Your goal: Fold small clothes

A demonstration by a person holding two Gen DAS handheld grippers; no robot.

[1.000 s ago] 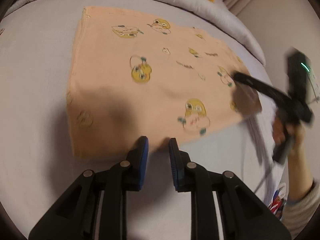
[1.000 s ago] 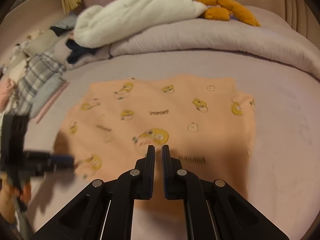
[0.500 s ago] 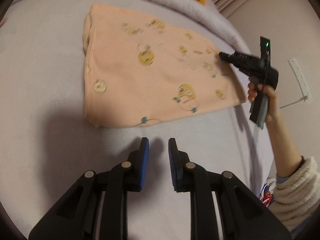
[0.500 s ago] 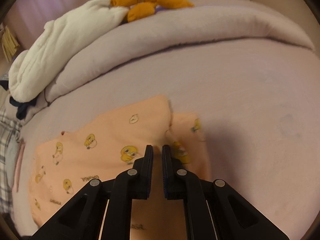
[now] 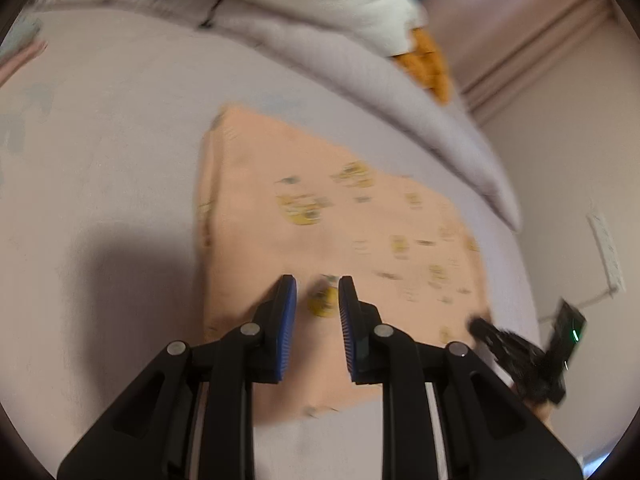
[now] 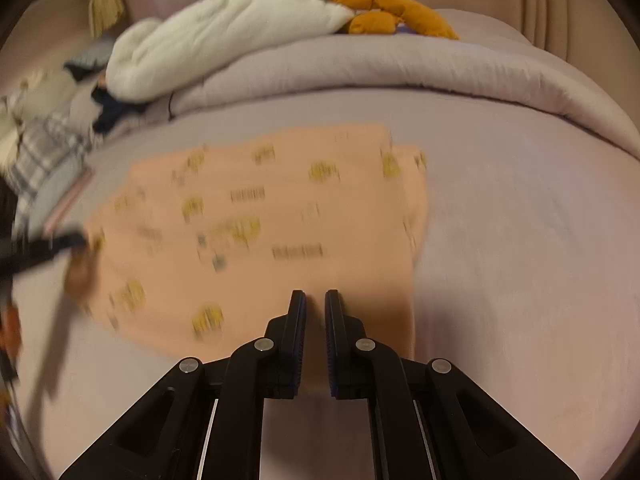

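Peach duck-print garment (image 5: 320,232) lies folded on the lilac bedsheet (image 5: 100,160). Left gripper (image 5: 318,296) slightly parted, right gripper (image 6: 315,308) nearly closed, both empty; a shallow pinch could catch one layer only, spoiling the fold.

Garment (image 6: 272,216) print blurred, unreadable.

Since half a second ago the left gripper (image 5: 317,300) has moved from the bare sheet forward over the near edge of the peach garment (image 5: 340,240). The right gripper (image 6: 315,300) has pulled back from the garment's far-right corner to its near edge.
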